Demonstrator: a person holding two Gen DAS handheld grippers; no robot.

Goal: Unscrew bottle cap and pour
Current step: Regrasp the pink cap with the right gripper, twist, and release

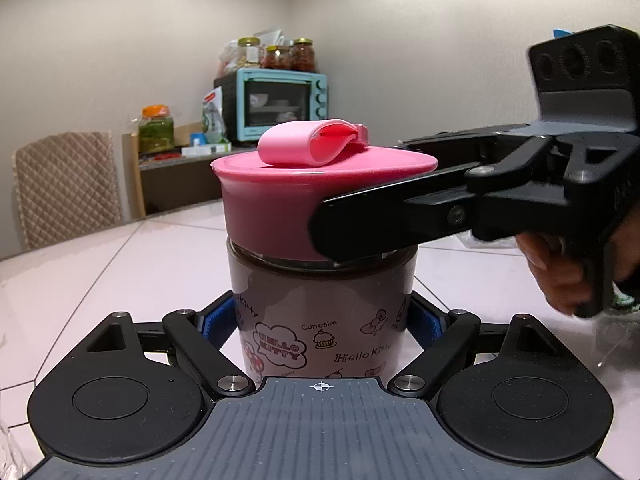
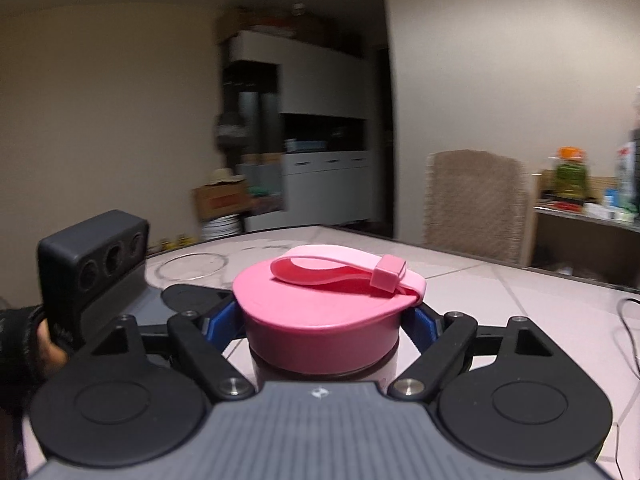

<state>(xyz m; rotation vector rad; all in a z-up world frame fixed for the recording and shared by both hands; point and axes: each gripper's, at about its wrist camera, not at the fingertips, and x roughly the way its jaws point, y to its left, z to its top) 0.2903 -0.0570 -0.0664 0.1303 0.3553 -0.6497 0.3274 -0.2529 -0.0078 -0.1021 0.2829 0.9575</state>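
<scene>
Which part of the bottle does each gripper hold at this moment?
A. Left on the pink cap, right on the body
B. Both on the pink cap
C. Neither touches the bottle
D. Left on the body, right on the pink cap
D: the left gripper clamps the printed bottle body, while the right gripper is closed around the pink cap above it.

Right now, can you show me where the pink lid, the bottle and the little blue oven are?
pink lid (image 2: 320, 316): right wrist view, on its front side wall.
bottle (image 1: 320, 300): left wrist view, on the printed body below the lid.
blue oven (image 1: 280, 104): left wrist view, on its glass door.
</scene>
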